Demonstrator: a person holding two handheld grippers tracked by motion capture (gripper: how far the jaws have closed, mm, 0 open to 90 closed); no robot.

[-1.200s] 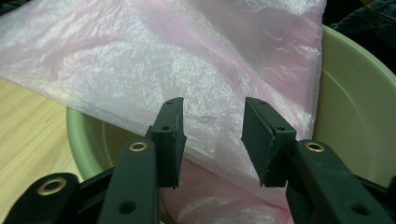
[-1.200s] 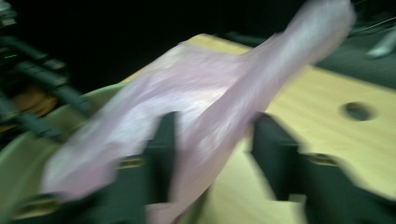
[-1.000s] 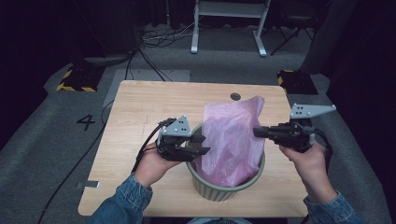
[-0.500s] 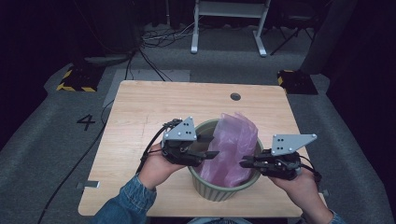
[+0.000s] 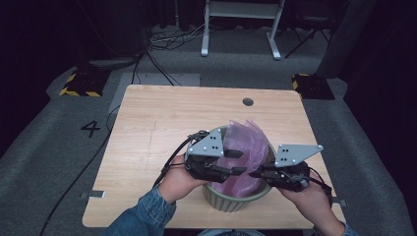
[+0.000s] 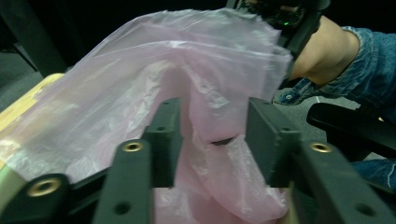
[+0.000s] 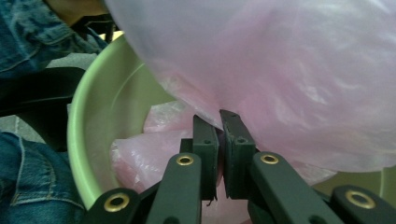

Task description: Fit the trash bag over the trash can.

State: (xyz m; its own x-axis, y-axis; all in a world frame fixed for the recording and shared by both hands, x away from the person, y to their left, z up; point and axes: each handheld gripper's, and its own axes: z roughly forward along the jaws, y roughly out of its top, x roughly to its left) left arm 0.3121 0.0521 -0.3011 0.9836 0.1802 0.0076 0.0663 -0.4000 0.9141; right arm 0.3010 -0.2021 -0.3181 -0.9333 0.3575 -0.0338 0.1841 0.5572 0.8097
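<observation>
A pink plastic bag (image 5: 244,157) was seen standing in a green bowl (image 5: 231,200) near the table's (image 5: 162,123) front edge, its lower part hidden by the bowl's wall. The right gripper (image 5: 256,173) was clenched on a fold of the bag at the bowl's right rim, the pinched film squeezed between the pads (image 7: 229,140). The left gripper (image 5: 238,162) was held with its jaws apart over the bowl's left rim, having just been opening; film lay between them, but whether it was touched could not be made out.
</observation>
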